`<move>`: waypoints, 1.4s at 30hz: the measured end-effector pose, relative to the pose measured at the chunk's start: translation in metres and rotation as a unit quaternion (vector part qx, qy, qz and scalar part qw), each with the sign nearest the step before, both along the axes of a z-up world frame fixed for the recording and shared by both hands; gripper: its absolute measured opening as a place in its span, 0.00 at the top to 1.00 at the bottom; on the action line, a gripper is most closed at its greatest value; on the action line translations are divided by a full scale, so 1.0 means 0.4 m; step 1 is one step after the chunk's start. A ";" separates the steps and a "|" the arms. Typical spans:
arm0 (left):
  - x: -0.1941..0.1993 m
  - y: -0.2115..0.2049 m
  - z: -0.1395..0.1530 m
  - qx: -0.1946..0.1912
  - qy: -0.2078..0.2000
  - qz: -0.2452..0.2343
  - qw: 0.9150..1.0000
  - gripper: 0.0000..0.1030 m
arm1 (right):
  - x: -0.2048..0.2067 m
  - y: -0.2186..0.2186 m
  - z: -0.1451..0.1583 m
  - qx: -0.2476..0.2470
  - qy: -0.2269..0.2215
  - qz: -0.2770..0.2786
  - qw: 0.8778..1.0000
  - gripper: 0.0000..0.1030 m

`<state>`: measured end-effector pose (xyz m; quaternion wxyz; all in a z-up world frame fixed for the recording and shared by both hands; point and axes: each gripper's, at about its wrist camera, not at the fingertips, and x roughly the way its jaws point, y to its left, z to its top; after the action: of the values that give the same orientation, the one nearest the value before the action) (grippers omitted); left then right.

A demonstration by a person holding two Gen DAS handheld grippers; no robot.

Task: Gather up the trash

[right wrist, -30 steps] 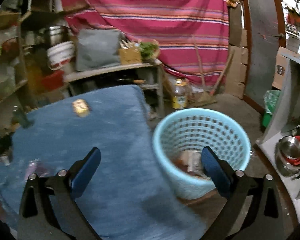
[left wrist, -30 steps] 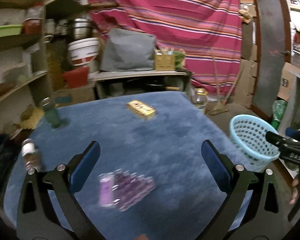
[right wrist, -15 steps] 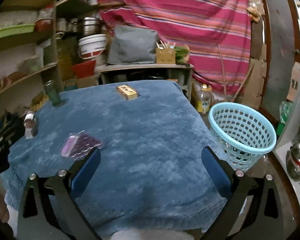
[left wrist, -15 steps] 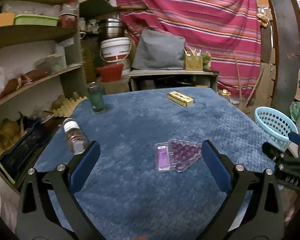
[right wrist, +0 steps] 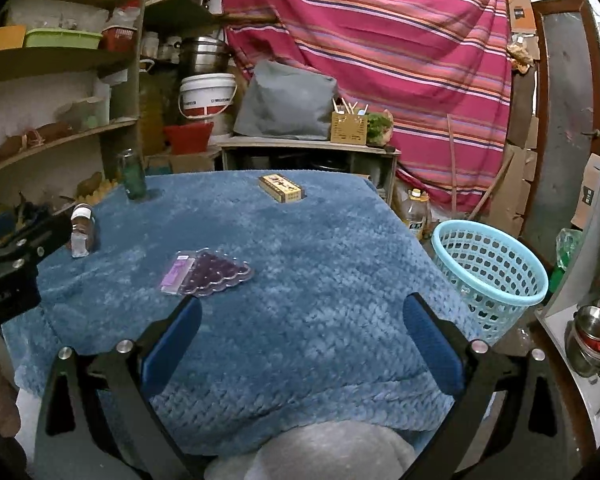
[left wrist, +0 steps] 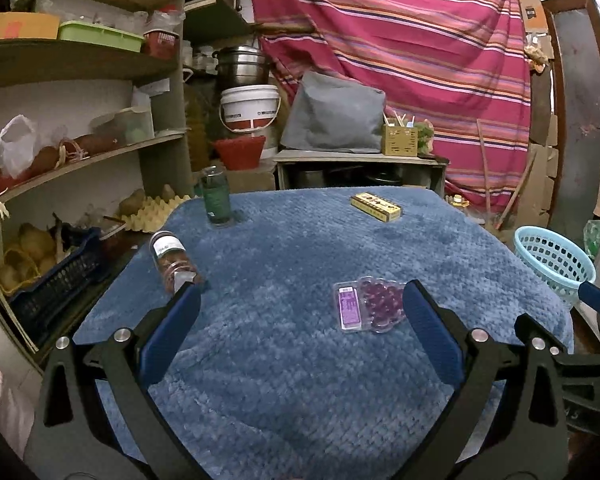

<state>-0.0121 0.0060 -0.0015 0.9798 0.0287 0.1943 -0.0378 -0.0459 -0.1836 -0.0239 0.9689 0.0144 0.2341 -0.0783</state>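
Both grippers, left (left wrist: 300, 336) and right (right wrist: 302, 340), hang spread and empty; the purple tray (left wrist: 367, 306) wants a low, flat edge pinch.

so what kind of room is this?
Likely a home storeroom or pantry: shelves of produce, stacked pots over a bucket, striped cloth draped behind.
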 end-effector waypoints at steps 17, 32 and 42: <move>-0.003 -0.001 -0.030 -0.001 0.022 -0.013 1.000 0.05 | 0.001 0.002 0.006 -0.007 -0.001 -0.021 1.000 0.04; -0.009 -0.003 -0.025 0.000 0.021 -0.022 1.000 0.05 | -0.009 0.006 0.020 -0.012 -0.010 -0.026 1.000 0.04; -0.013 -0.005 -0.025 -0.002 0.022 -0.026 0.999 0.05 | -0.014 0.008 0.034 -0.015 -0.015 -0.026 0.999 0.04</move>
<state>-0.0171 0.0041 -0.0117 0.9740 0.0306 0.2151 -0.0641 -0.0514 -0.1804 -0.0104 0.9701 0.0073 0.2176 -0.1070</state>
